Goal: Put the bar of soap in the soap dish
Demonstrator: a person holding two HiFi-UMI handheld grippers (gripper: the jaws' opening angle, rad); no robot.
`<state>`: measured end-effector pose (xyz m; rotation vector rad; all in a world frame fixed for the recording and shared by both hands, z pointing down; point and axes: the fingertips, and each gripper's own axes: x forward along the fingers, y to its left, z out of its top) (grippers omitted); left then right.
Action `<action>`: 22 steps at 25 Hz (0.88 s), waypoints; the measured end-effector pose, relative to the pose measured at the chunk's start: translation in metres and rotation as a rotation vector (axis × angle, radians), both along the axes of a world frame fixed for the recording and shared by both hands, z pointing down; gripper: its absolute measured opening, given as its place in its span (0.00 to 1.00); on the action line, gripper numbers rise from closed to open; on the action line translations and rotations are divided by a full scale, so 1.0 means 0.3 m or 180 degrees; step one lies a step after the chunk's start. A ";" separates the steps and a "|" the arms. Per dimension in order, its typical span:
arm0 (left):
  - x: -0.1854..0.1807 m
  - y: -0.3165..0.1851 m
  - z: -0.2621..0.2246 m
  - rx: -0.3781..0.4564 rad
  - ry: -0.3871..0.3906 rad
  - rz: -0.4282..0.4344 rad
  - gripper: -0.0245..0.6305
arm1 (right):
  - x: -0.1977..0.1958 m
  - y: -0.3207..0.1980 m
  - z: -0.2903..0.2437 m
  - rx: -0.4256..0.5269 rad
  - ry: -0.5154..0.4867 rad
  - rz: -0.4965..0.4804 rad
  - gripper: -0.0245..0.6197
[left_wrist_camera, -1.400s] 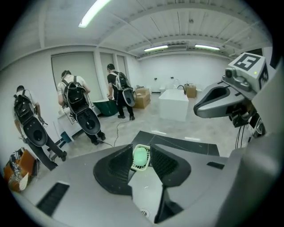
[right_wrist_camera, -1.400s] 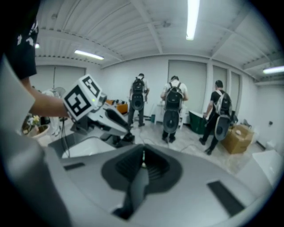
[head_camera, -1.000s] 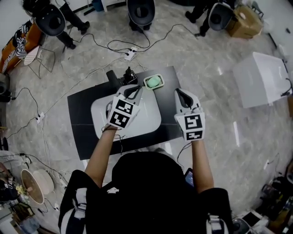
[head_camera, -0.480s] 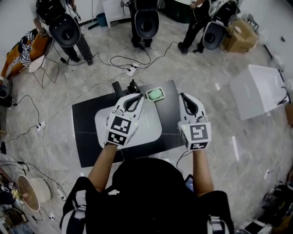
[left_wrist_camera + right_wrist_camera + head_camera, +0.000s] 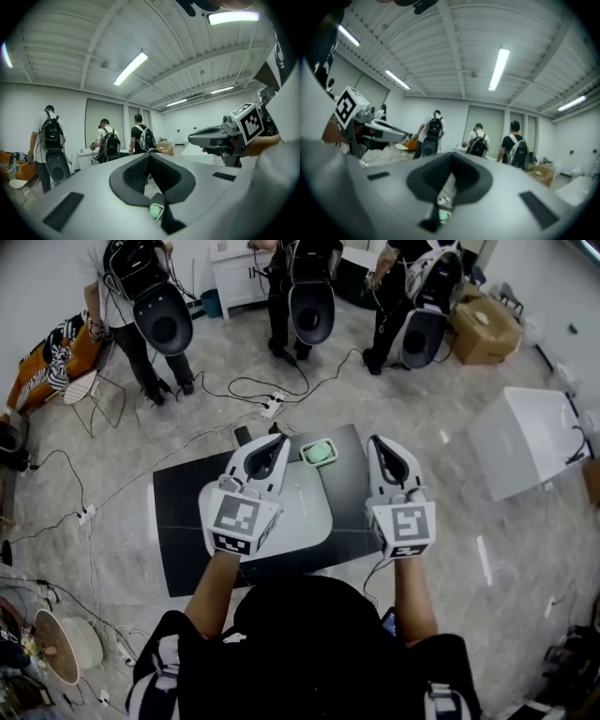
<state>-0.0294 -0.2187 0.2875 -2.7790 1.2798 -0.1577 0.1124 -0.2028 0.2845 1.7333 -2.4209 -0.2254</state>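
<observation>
A green bar of soap (image 5: 319, 453) lies in a pale soap dish (image 5: 307, 446) at the far edge of the black table (image 5: 178, 512). My left gripper (image 5: 277, 439) is held high above the white mat (image 5: 305, 512), pointing level, shut and empty. My right gripper (image 5: 378, 441) hovers beside it on the right, also level, jaws together with nothing in them. In the left gripper view the shut jaws (image 5: 149, 155) meet in front, and the soap (image 5: 154, 211) shows far below. The right gripper view shows its jaws (image 5: 451, 165) closed.
Three people with backpacks (image 5: 312, 296) stand beyond the table. Cables and a power strip (image 5: 272, 407) lie on the floor. A white table (image 5: 525, 432) stands at the right and a cardboard box (image 5: 486, 329) behind it. A black device (image 5: 246, 435) sits at the table's far edge.
Both grippers have risen well above the table and levelled out. The soap has stayed in its dish. The head view has tipped up and shows more of the people.
</observation>
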 end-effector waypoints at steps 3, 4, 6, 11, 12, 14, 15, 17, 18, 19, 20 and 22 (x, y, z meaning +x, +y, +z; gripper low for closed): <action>0.000 0.005 -0.033 0.0058 0.0000 -0.0017 0.07 | -0.001 0.007 -0.024 0.0046 -0.0022 0.0008 0.09; -0.001 0.004 -0.039 0.0069 -0.0011 -0.0027 0.07 | -0.003 0.008 -0.030 0.0058 -0.0021 0.0005 0.09; -0.008 0.002 -0.040 0.0079 -0.0022 -0.0053 0.07 | -0.007 0.009 -0.036 0.0069 -0.0022 -0.0002 0.09; -0.012 -0.007 -0.017 0.0069 -0.0042 -0.0080 0.07 | -0.010 -0.002 -0.022 0.0071 -0.0011 -0.0013 0.09; -0.010 -0.010 -0.013 0.0066 -0.0044 -0.0081 0.07 | -0.011 -0.006 -0.019 0.0068 -0.0011 -0.0017 0.09; -0.008 -0.011 -0.005 0.0057 -0.0050 -0.0081 0.07 | -0.014 -0.008 -0.014 0.0062 -0.0022 -0.0026 0.09; -0.007 -0.009 0.000 0.0054 -0.0058 -0.0081 0.07 | -0.015 -0.006 -0.012 0.0062 -0.0025 -0.0027 0.09; -0.008 -0.006 0.007 0.0058 -0.0084 -0.0098 0.07 | -0.016 -0.003 -0.011 0.0063 -0.0020 -0.0024 0.09; -0.009 -0.006 0.008 0.0063 -0.0098 -0.0114 0.07 | -0.016 -0.002 -0.012 0.0063 -0.0013 -0.0020 0.09; -0.010 -0.006 0.009 0.0063 -0.0106 -0.0129 0.07 | -0.014 -0.003 -0.014 0.0062 -0.0004 -0.0014 0.09; -0.011 -0.008 0.009 0.0061 -0.0109 -0.0138 0.07 | -0.012 -0.006 -0.015 0.0062 0.0002 -0.0010 0.09; -0.007 -0.011 0.014 0.0054 -0.0118 -0.0144 0.07 | -0.006 -0.011 -0.014 0.0060 0.0009 -0.0008 0.09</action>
